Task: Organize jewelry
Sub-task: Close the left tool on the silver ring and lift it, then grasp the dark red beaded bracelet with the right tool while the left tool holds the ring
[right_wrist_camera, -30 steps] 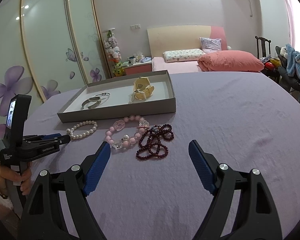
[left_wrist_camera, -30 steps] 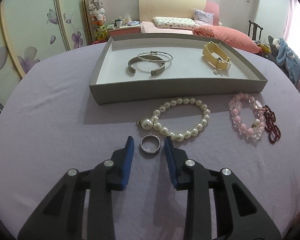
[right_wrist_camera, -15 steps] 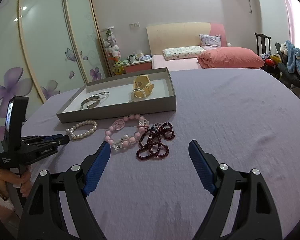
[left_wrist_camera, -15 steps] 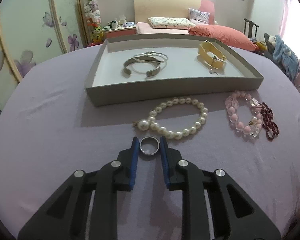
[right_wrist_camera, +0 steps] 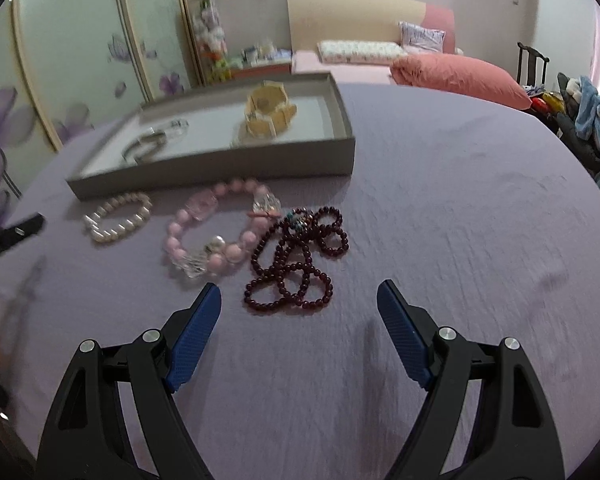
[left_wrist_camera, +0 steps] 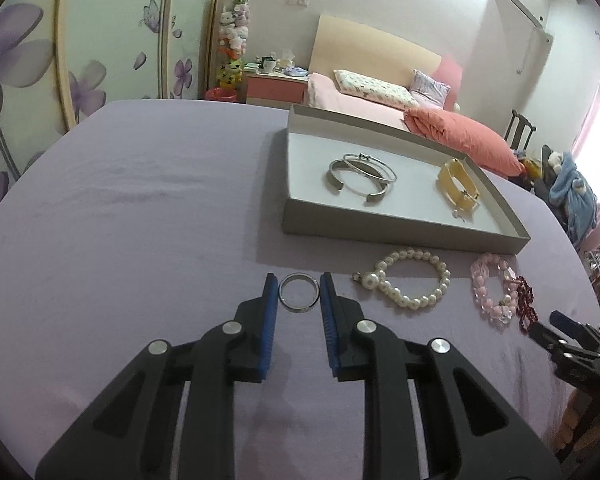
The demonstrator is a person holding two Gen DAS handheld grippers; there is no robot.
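Note:
My left gripper (left_wrist_camera: 299,286) is shut on a silver ring (left_wrist_camera: 299,293), its blue pads pressing both sides, just above the purple cloth. To its right lie a pearl bracelet (left_wrist_camera: 404,301), a pink bead bracelet (left_wrist_camera: 494,292) and a dark red bead string (left_wrist_camera: 526,300). The grey tray (left_wrist_camera: 400,232) holds silver bangles (left_wrist_camera: 334,176) and a yellow bracelet (left_wrist_camera: 458,188). My right gripper (right_wrist_camera: 298,286) stands open, its fingers either side of the near end of the dark red bead string (right_wrist_camera: 296,256). The pink bracelet (right_wrist_camera: 174,242) and pearl bracelet (right_wrist_camera: 116,234) lie left of it.
The table is round and covered with purple cloth (left_wrist_camera: 140,220). The tray (right_wrist_camera: 220,168) sits toward the far side. A bed with a pink pillow (left_wrist_camera: 460,136), a wardrobe with flower doors and a chair stand beyond. The left gripper's tip (right_wrist_camera: 12,232) shows at the right view's left edge.
The left jaws closed on the ring, then carried it up and to the left, away from the pearls. The right gripper sank closer to the dark red beads, still open.

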